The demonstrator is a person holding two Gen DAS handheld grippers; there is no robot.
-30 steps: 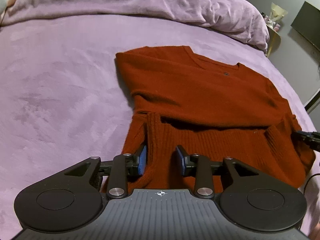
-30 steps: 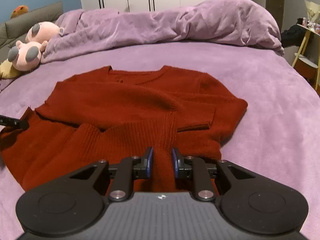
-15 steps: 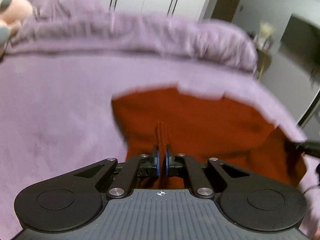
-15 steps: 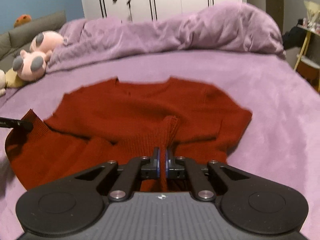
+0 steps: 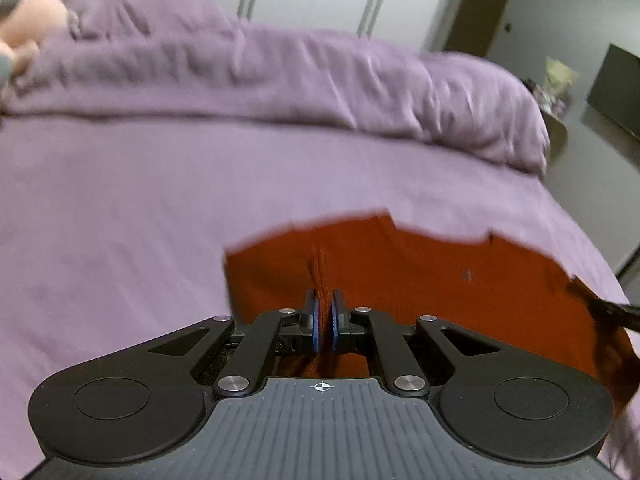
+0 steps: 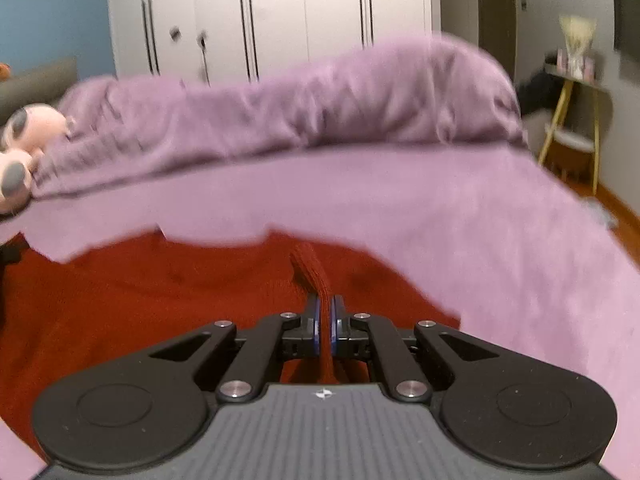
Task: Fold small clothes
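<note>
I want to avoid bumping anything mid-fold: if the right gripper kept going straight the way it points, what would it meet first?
Probably the rust-red knit sweater itself: the right gripper already pinches its ribbed fold, with more sweater just ahead, then the purple bedsheet. Depth is unclear.

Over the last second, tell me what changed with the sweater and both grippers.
Both grippers went from open to shut: the left gripper and right gripper each pinched the red sweater at its ribbed hem and carried it up toward the neckline. The purple bedspread and piled duvet stayed put.
</note>
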